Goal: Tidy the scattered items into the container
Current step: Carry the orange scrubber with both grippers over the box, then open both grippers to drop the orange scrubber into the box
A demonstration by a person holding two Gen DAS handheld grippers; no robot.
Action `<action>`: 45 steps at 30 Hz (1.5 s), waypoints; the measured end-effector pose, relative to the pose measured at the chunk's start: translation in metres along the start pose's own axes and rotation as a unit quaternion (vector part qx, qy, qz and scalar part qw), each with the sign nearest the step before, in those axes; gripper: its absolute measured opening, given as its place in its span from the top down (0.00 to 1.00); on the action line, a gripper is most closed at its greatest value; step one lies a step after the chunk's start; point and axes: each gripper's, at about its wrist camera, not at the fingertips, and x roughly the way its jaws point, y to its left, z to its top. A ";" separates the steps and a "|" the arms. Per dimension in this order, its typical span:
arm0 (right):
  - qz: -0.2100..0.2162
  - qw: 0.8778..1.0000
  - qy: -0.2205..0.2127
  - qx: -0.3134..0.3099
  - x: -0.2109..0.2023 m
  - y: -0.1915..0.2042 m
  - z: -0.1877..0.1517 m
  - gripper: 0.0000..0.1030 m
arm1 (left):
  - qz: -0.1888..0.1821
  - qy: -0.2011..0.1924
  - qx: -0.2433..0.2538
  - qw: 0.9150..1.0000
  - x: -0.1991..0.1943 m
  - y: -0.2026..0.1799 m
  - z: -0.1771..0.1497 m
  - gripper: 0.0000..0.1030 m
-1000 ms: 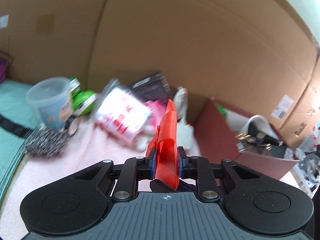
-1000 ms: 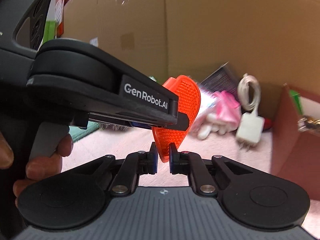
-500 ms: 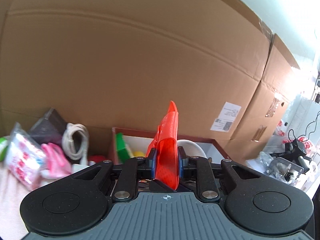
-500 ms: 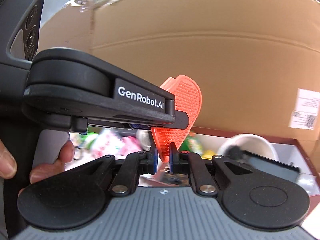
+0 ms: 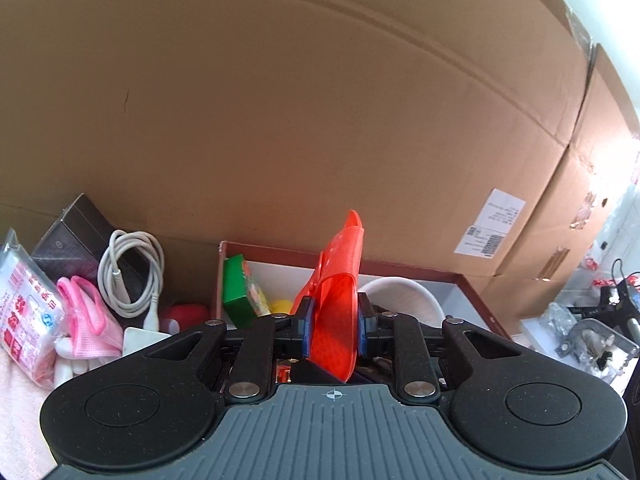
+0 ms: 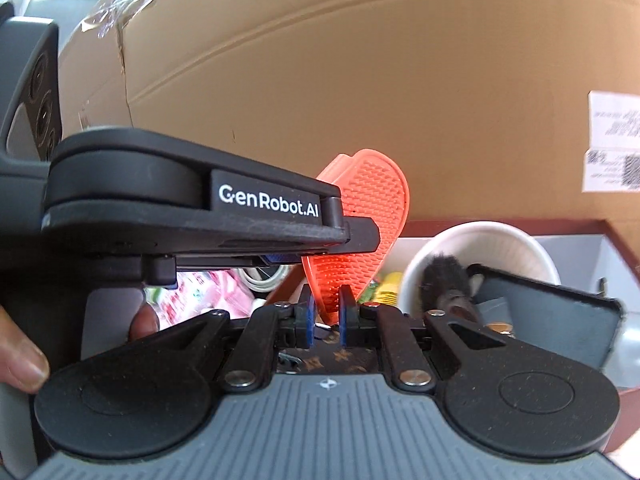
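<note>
An orange, heart-shaped, nubbed silicone pad (image 5: pixel 338 300) is held upright by both grippers. My left gripper (image 5: pixel 332 320) is shut on its lower half. My right gripper (image 6: pixel 326 316) is shut on its bottom tip, and the pad (image 6: pixel 368 208) rises behind the left gripper's black body (image 6: pixel 180 200), which crosses that view from the left. Just beyond the pad stands the dark red, white-lined box (image 5: pixel 400 268), also seen as the box (image 6: pixel 500 224). Inside are a white bowl (image 6: pixel 500 248), a green carton (image 5: pixel 240 292), a black furry brush (image 6: pixel 444 280) and a dark grey flat case (image 6: pixel 552 320).
Left of the box on the pink cloth lie a coiled white charger cable (image 5: pixel 132 276), a pink glove (image 5: pixel 86 312), a red-printed packet (image 5: pixel 24 320), a black carton (image 5: pixel 76 232) and a red ball (image 5: pixel 188 314). A tall cardboard wall (image 5: pixel 320 120) stands close behind. A person's fingers (image 6: pixel 20 360) grip the left handle.
Both grippers have swung right with the orange pad, away from the scattered items on the pink cloth. The red box now sits straight ahead and closer. Both grips are unchanged.
</note>
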 end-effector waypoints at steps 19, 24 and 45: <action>-0.062 0.997 -0.030 0.018 -0.038 -0.032 0.000 0.44 | -0.024 -0.001 -0.020 1.000 -0.005 0.006 0.006 0.21; -0.082 0.996 -0.036 0.009 -0.036 -0.029 0.009 0.64 | -0.019 0.004 -0.026 0.999 -0.004 0.010 0.002 0.08; -0.080 0.996 -0.035 0.008 -0.053 -0.029 0.010 0.17 | 0.011 -0.047 0.015 0.999 -0.071 -0.006 -0.020 0.00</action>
